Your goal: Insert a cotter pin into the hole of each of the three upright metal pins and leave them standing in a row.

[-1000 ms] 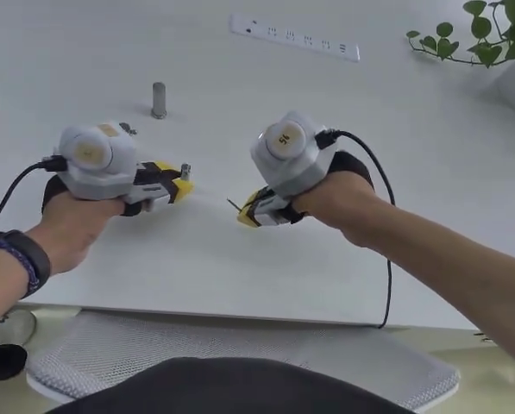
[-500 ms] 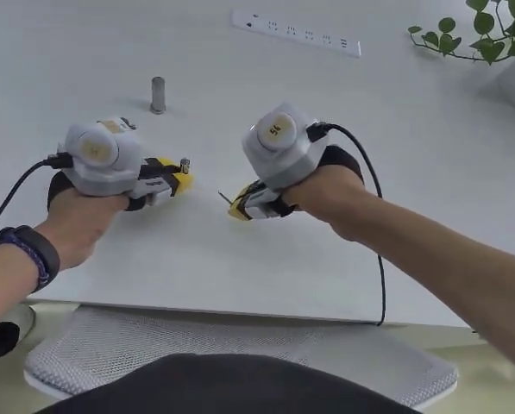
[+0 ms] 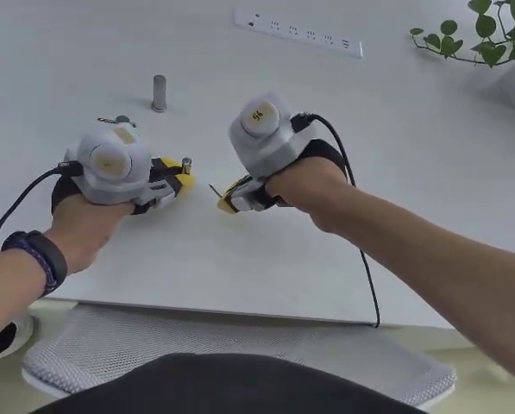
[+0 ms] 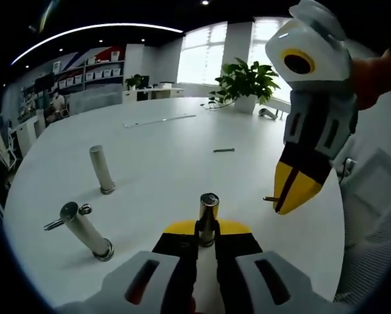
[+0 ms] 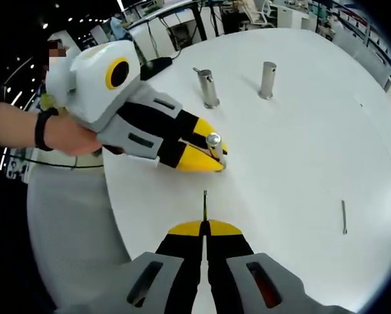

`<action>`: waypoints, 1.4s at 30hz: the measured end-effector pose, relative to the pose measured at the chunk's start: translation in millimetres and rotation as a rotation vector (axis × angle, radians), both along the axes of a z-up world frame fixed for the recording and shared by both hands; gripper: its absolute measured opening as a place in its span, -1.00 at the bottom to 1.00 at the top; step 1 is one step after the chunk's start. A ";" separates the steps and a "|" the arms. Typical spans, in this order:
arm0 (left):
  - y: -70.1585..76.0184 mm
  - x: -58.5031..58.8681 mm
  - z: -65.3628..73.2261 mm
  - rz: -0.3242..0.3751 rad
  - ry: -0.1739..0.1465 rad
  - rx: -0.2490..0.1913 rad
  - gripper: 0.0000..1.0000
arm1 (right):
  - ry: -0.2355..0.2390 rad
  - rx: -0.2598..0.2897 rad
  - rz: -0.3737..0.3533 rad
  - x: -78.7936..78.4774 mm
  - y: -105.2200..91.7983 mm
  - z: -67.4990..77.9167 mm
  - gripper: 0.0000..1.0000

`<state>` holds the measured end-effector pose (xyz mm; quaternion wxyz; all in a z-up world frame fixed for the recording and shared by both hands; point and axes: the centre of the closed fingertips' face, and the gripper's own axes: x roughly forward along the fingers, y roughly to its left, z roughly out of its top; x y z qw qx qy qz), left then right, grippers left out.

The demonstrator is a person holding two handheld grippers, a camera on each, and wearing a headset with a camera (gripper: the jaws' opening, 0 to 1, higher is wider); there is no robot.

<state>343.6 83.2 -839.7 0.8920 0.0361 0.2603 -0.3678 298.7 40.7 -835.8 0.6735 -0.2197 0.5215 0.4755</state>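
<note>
The metal pin (image 4: pixel 208 216) stands upright on the white surface (image 4: pixel 182 140), clamped low by the closed fingers of the left gripper (image 4: pixel 207 241). The right gripper (image 5: pixel 205 230) pinches a cotter pin (image 5: pixel 204 204) aimed at it, tip just apart. With one finished pin (image 4: pixel 84 229) and one bare pin (image 4: pixel 101 169) behind, this looks like the second insertion, and the next move calls for lining the tip up with the hole near the pin's top.

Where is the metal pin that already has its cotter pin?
In the left gripper view the pinned metal pin stands lower left, beside the left gripper, nearer than the bare metal pin.
</note>
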 end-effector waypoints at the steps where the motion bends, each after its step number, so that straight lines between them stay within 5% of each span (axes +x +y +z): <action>1: -0.1 0.0 0.0 0.000 -0.001 0.000 -0.86 | 0.004 -0.002 -0.010 0.4 1.0 -0.3 -0.97; 18: -2.5 -2.2 -1.3 -0.037 -0.081 0.100 -0.86 | 0.006 -0.026 -0.038 2.5 11.5 3.1 -0.97; 42: -9.0 -5.3 -2.6 -0.040 -0.094 0.128 -0.87 | 0.015 -0.048 -0.058 6.6 14.9 -0.9 -0.97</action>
